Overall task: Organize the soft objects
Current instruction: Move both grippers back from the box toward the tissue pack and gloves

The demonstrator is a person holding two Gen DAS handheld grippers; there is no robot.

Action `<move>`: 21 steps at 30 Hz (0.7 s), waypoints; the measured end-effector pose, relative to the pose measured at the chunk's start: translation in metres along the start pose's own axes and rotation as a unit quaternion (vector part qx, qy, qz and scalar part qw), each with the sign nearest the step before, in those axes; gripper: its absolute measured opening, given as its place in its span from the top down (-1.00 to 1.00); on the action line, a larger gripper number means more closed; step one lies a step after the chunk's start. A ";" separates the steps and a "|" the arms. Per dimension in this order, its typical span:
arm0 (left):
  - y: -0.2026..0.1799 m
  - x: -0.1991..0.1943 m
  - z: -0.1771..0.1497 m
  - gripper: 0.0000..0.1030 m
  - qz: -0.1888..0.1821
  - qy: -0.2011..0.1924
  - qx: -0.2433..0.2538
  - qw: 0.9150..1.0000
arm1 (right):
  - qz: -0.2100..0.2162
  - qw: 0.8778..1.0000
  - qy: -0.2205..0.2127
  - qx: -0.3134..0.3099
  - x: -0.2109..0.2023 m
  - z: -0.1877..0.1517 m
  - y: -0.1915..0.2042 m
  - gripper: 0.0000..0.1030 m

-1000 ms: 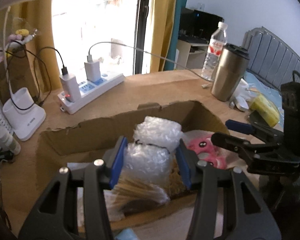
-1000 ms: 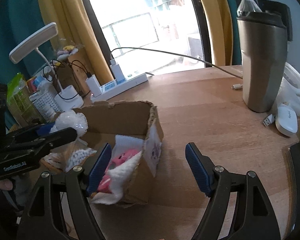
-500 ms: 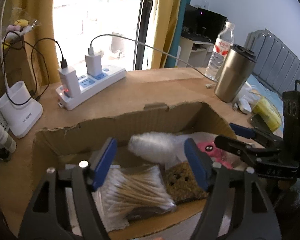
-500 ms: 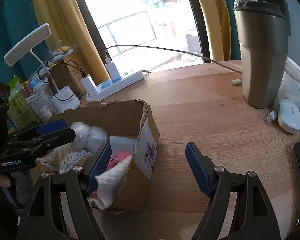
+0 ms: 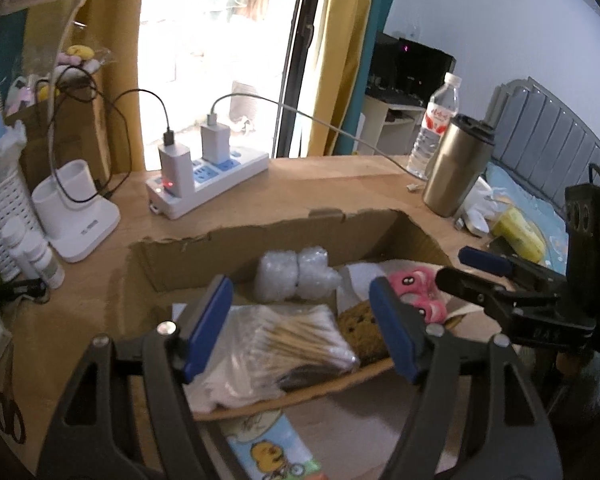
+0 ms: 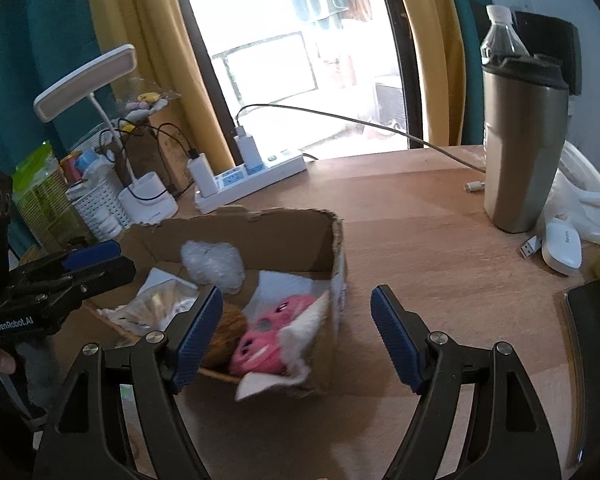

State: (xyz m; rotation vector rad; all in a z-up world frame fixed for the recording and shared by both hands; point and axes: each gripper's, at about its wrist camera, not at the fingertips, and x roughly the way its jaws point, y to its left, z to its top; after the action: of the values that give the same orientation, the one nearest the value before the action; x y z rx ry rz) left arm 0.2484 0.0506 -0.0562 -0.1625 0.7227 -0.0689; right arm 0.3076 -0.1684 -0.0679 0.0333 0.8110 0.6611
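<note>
Your left gripper (image 5: 302,326) is spread wide and holds nothing, hovering over the near rim of the cardboard box (image 5: 260,236); your right gripper (image 6: 296,336) is just as wide apart and empty, straddling the box's right-hand wall. Both look parked above the box because the soft things already lie inside it, which suggests this drop-off is finished.

Count what the box holds: one white bubble-wrap bundle (image 5: 296,276) against the far wall, one clear bag of cotton swabs (image 5: 288,338) at the near side, one brown knitted piece (image 5: 360,330) beside it, and one pink plush (image 6: 266,338) resting on a white cloth (image 6: 300,324) toward the right wall.

The box sits near the front edge of the surface (image 6: 420,232). Further out stand one power strip (image 5: 204,188) at the back edge and one steel tumbler (image 6: 524,144) toward the right edge.
</note>
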 end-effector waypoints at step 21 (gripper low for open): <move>0.030 -0.055 -0.040 -0.42 -0.009 -0.025 -0.035 0.999 | -0.005 0.999 -0.006 -0.051 -0.032 -0.013 0.063 -0.54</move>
State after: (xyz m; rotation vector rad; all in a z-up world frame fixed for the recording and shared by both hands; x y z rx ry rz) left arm 0.1813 0.0815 -0.0546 -0.2375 0.6750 -0.0561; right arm 0.2491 -0.1386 -0.0381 -0.0592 0.7656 0.6906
